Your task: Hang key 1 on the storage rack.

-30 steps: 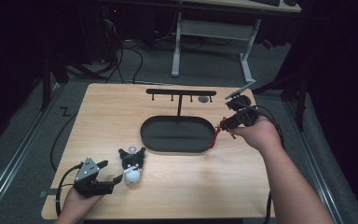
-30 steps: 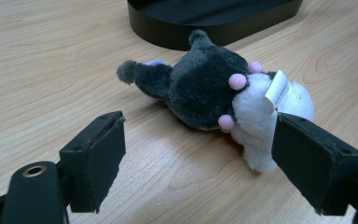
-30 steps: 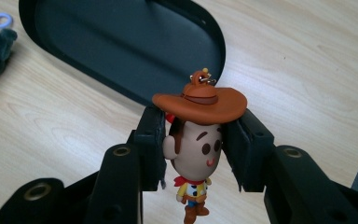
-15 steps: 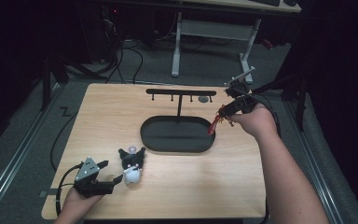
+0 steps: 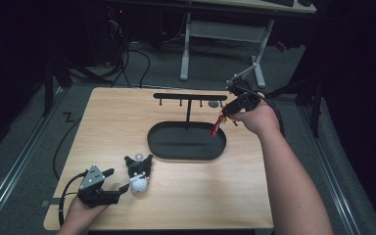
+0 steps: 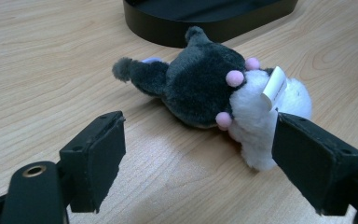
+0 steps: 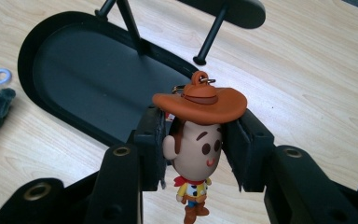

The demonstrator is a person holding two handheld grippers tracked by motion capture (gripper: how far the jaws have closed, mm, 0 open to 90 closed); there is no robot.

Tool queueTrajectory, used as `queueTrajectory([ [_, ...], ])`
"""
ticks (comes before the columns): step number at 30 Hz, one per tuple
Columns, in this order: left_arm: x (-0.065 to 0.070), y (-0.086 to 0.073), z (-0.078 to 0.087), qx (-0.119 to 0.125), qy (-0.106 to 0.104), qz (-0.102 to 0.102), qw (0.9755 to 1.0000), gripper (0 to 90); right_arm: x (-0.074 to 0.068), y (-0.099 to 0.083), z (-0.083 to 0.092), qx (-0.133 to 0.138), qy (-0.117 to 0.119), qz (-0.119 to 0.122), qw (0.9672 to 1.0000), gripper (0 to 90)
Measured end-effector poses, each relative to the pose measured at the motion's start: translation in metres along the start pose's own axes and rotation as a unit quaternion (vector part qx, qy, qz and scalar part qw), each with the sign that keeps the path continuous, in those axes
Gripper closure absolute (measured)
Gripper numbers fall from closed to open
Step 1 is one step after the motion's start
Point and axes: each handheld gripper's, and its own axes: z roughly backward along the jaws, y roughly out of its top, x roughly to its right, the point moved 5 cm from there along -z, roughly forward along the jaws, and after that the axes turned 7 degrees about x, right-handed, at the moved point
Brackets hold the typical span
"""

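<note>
Left gripper [image 5: 111,183] rests on the table [image 5: 254,196] with jaws spread wide, the plush toy [image 6: 214,91] lying just ahead, ungrasped. Rightward stands the black hanger stand [image 5: 190,97] over its oval base [image 5: 186,142]. Right gripper [image 7: 193,149] clenches the cowboy keychain [image 7: 196,140] by the head, loop uppermost. Judged best: keep the grip firm and line the loop squarely with a peg before easing forward.

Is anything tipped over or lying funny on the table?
Yes, one thing. The plush toy lies flopped on its side on the wooden table, near the open left gripper, not sitting up. The cowboy figure is clamped by its head in the right gripper beside the hook stand. Nothing looks spilled or broken.
</note>
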Motion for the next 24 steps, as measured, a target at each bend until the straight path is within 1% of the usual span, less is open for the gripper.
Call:
queueTrajectory([
  [7, 0.0, 0.0, 0.0, -0.001, 0.0, 0.0, 1.0, 17.9, -0.001, 0.011, 0.001, 0.008, 0.001, -0.001, 1.0, 60.5],
  [16, -0.001, 0.0, 0.0, -0.001, -0.001, 0.001, 1.0, 17.9, 0.001, 0.021, -0.006, 0.014, -0.019, -0.008, 0.9997, 60.4],
  [19, -0.001, 0.0, 0.0, 0.001, -0.001, 0.001, 1.0, 17.8, 0.004, 0.022, -0.008, 0.019, -0.02, -0.015, 0.9995, 60.3],
  [21, -0.001, 0.0, 0.0, 0.001, -0.001, 0.001, 1.0, 17.8, 0.005, 0.021, -0.009, 0.017, -0.02, -0.018, 0.9995, 60.3],
  [24, -0.001, -0.001, 0.0, -0.001, -0.002, 0.001, 1.0, 17.8, 0.011, 0.015, -0.013, 0.016, -0.02, -0.024, 0.9994, 60.3],
])
